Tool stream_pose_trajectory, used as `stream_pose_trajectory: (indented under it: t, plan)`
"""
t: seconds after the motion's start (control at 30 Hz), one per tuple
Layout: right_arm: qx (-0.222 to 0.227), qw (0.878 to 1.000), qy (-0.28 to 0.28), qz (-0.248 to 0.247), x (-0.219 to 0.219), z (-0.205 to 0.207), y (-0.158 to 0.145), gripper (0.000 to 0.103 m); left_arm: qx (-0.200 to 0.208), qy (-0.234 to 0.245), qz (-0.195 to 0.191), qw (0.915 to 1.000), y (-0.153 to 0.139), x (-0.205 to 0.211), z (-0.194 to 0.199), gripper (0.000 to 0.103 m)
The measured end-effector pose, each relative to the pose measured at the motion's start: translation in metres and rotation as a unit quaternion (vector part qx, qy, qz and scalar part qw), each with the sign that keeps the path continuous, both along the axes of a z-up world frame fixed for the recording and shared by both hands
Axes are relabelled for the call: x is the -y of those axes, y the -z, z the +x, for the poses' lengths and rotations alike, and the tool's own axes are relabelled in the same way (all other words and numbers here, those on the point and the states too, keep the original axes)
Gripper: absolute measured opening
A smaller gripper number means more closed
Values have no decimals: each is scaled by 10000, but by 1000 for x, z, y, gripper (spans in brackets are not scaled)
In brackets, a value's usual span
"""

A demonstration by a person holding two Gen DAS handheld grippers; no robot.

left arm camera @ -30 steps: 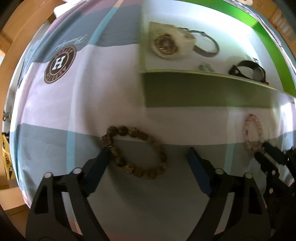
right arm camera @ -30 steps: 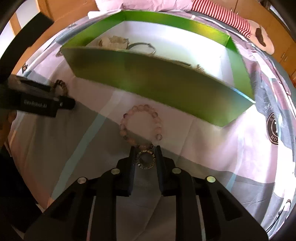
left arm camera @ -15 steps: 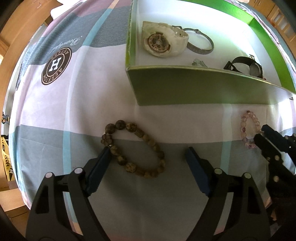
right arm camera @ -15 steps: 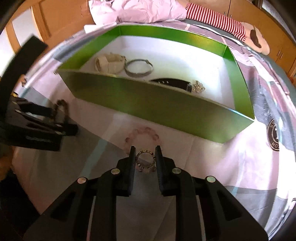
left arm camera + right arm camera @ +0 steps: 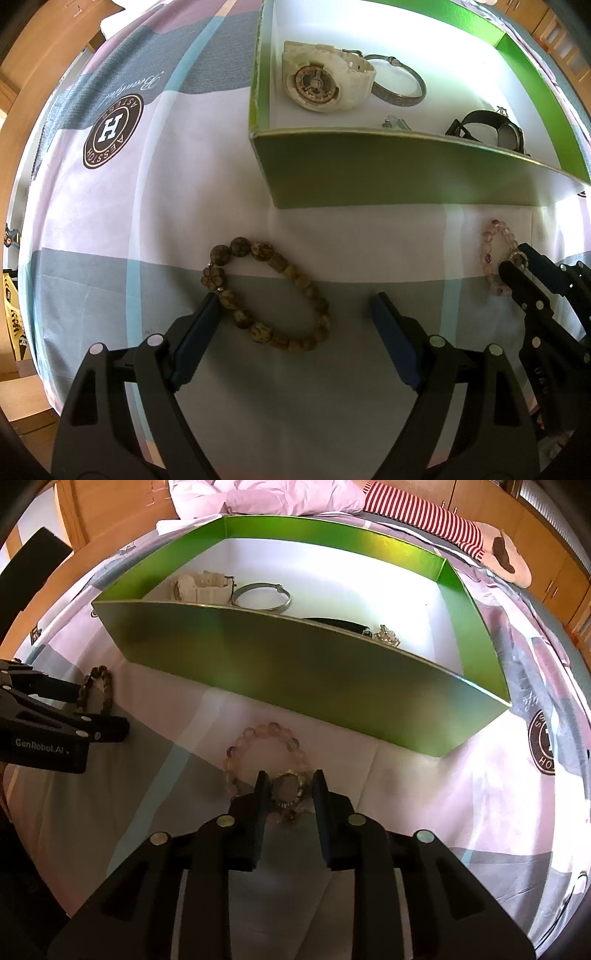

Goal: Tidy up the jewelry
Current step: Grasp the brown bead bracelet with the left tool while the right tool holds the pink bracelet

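Note:
A brown wooden-bead bracelet [image 5: 266, 295] lies on the patterned sheet between the wide-open fingers of my left gripper [image 5: 295, 301]; its left fingertip [image 5: 212, 308] touches the beads. A pink bead bracelet [image 5: 266, 746] with a round sparkly ring charm [image 5: 288, 788] lies in front of the green box [image 5: 295, 664]. My right gripper [image 5: 289, 786] straddles the charm and its jaws are opening, with a small gap beside the right pad. The left wrist view shows the right gripper [image 5: 515, 259] at the pink bracelet [image 5: 491, 240].
Inside the green box [image 5: 369, 166] lie a white watch [image 5: 317, 83], a silver bangle [image 5: 399, 85], a black watch [image 5: 495, 125] and a small sparkly piece [image 5: 386, 635]. A striped stuffed toy [image 5: 461, 535] and pink bedding [image 5: 266, 494] lie behind the box. Wooden panels surround the bed.
The right gripper's jaws have widened around the charm, which now rests tilted on the pink beads. The left gripper stays wide open over the brown bracelet.

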State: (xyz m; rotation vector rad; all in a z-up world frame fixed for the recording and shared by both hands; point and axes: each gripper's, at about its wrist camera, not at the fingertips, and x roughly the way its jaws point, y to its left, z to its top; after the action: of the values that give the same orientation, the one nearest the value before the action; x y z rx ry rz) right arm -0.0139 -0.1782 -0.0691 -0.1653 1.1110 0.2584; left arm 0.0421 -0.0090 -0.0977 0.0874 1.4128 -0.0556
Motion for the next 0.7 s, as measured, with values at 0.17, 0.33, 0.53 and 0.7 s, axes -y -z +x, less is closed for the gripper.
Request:
stream_pose_trajectory:
  t: [0.17,0.33,0.53,0.7]
  plan:
    - [20,9998,-35,171,1,0,2,20,35,-33,-42,10000,-2,-3,-1,84]
    - [25,9996,-52,262,2,-1,1,14,127,-153,-108,9997,-10,-11,-1,84]
    - [21,9987,19,514,6,-1,-6,8,102,-206,-106,9997,-9,-16,-1,84]
    - [141,9983,0,563,6,-4,-17,7,234,-458,-203,9985,-20,-41,7,84]
